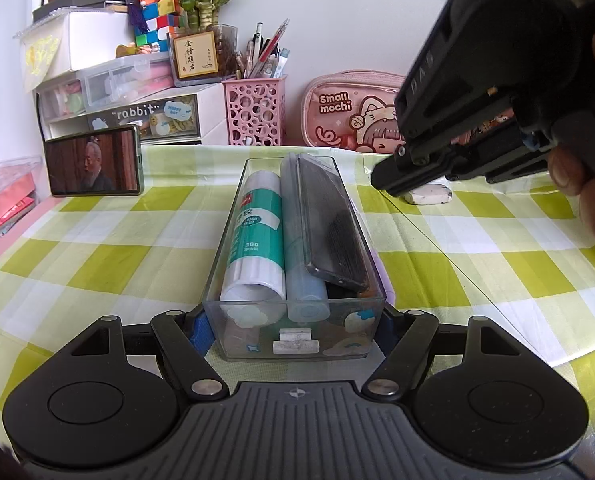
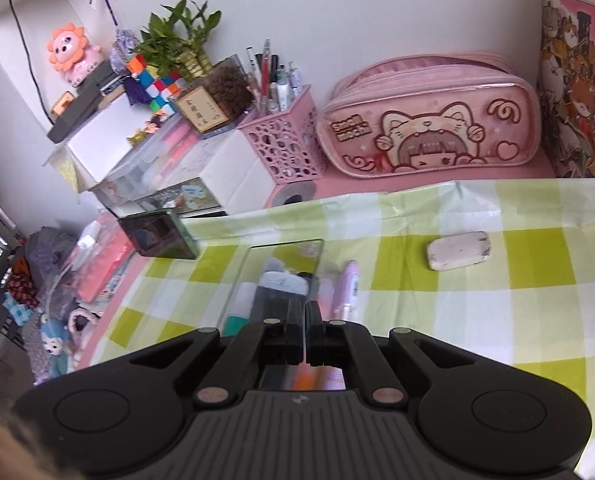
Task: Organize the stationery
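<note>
My left gripper is shut on the near end of a clear plastic box that stands on the green checked cloth. In the box lie a white and green glue stick, a pale blue tube and a black case. My right gripper hangs at the upper right, fingers together with nothing seen between them, its tip just above a worn white eraser. In the right wrist view the right gripper is above the blurred box, a pink pen-like thing lies beside the box, and the eraser lies further right.
Along the wall stand a pink cat pencil case, a pink perforated pen holder full of pens, and stacked drawer boxes. A phone leans at the left. A person's hand grips the right tool.
</note>
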